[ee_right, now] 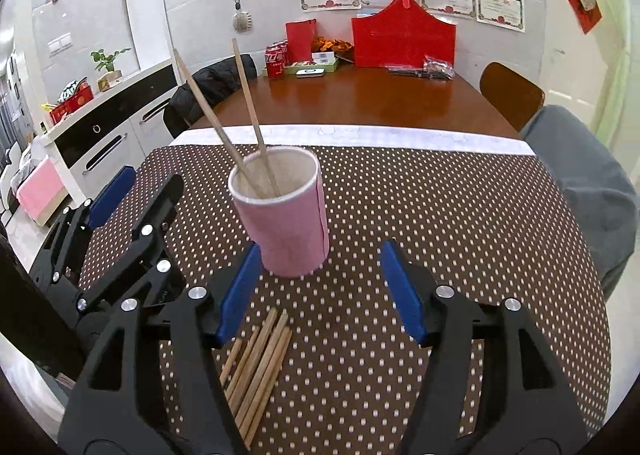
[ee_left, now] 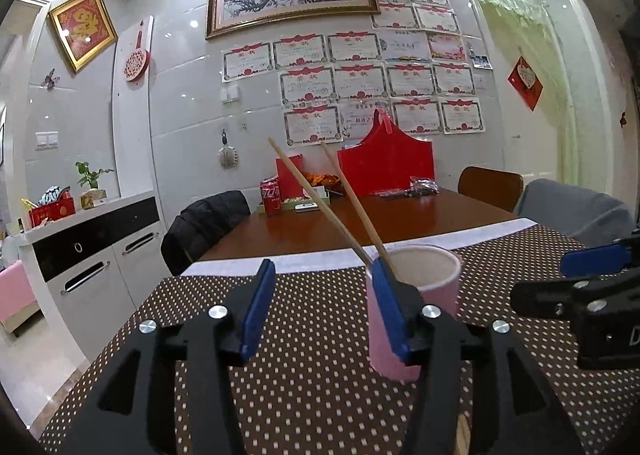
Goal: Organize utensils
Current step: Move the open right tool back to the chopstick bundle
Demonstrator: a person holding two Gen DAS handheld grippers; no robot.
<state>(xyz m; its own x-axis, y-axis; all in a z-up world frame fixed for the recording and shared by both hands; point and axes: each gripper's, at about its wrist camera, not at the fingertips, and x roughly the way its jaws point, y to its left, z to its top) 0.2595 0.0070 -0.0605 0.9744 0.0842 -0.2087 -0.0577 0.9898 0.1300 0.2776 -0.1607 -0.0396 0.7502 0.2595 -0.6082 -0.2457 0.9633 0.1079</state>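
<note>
A pink cup (ee_right: 288, 231) stands upright on the dotted cloth with two wooden chopsticks (ee_right: 248, 95) leaning out of it to the left. Several more chopsticks (ee_right: 260, 367) lie in a bundle on the cloth, partly under my right gripper's left finger. My right gripper (ee_right: 320, 255) is open just short of the cup, with nothing between its pads. My left gripper (ee_left: 322, 271) is open too and holds nothing. Its right finger overlaps the cup (ee_left: 416, 295) in the left wrist view, and the chopsticks (ee_left: 312, 191) rise behind it. Each gripper also shows at the edge of the other's view.
The brown dotted cloth (ee_right: 440, 215) covers the near end of a wooden table (ee_right: 360, 99). At the far end stand a red gift bag (ee_right: 404, 39), cola cans (ee_right: 276, 59) and small packets. Chairs (ee_right: 512, 95) flank the table; a white cabinet (ee_left: 100, 247) lines the left wall.
</note>
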